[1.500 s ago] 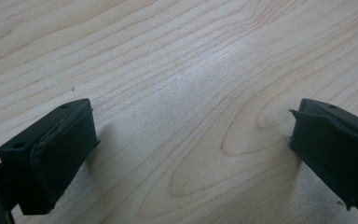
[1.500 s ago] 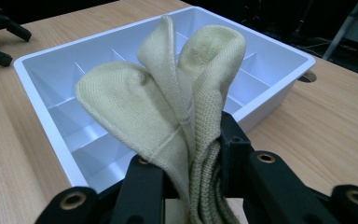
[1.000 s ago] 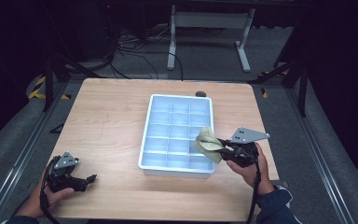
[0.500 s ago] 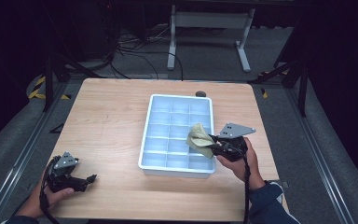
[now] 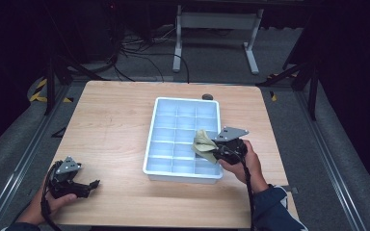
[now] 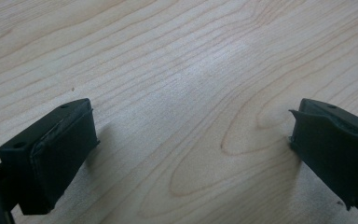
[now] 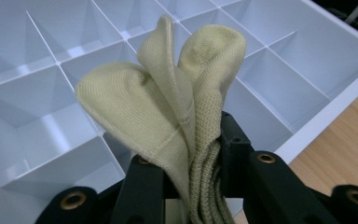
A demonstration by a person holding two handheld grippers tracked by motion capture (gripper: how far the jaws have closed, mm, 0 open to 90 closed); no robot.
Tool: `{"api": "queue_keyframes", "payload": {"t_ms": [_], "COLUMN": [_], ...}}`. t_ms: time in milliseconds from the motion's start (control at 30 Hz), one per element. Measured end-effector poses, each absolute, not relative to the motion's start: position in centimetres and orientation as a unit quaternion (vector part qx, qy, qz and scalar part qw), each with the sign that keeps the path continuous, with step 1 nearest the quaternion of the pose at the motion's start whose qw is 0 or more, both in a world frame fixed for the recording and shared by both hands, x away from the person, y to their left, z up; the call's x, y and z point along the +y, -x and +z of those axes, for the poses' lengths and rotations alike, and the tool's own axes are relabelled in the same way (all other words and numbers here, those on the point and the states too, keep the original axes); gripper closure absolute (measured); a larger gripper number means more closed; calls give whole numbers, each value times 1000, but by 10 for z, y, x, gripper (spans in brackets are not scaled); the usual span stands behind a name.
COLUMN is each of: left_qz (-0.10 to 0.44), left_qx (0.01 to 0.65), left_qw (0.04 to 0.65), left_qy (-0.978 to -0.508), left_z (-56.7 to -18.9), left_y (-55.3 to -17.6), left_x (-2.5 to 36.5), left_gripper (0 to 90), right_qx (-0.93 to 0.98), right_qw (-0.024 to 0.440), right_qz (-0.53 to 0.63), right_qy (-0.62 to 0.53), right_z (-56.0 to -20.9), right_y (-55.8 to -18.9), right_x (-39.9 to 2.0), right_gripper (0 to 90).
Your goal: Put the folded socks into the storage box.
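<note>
A folded beige sock [image 7: 177, 98] sticks up from between the jaws of my right gripper [image 7: 193, 163], which is shut on it. In the high view the right gripper [image 5: 216, 153] holds the sock [image 5: 203, 142] over the right-hand compartments of the white divided tray [image 5: 160, 166], near its front. My left gripper [image 5: 85, 186] rests low at the table's front left corner. Its jaws stand wide open over bare wood, with one finger [image 6: 51, 156] at the left and nothing between them.
The tray's compartments [image 7: 37, 93] look empty below the sock. A small dark round object [image 5: 206, 96] lies just behind the tray's far rim. The wooden table [image 5: 106, 125] has open surface left of the tray. A white stand [image 5: 217, 21] is on the floor beyond.
My right gripper has carried the sock leftward from the tray's right rim to a spot over its right compartments. The left gripper has stayed put.
</note>
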State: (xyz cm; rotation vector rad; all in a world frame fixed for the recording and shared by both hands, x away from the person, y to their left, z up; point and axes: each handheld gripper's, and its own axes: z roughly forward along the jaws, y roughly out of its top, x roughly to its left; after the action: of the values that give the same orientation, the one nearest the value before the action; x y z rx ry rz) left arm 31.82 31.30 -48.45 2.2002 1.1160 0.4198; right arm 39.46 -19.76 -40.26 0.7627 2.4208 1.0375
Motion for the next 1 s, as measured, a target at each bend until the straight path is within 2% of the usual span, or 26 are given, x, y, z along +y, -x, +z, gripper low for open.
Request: {"api": "queue_keyframes", "payload": {"t_ms": [567, 1000], "left_qz": [159, 158], "left_qx": [423, 422], "left_qw": [314, 314], "left_qy": [-835, -835], "left_z": [-485, -485], "left_y": [-318, -318], "left_x": [313, 313], "left_gripper": [4, 4], "right_qx": [915, 929], "right_qw": [189, 134], "right_qz": [276, 261], "right_qy": [-225, -227], "right_z": [-415, -416], "right_y": [-396, -411], "right_x": [-178, -177], "right_gripper": [749, 749]}}
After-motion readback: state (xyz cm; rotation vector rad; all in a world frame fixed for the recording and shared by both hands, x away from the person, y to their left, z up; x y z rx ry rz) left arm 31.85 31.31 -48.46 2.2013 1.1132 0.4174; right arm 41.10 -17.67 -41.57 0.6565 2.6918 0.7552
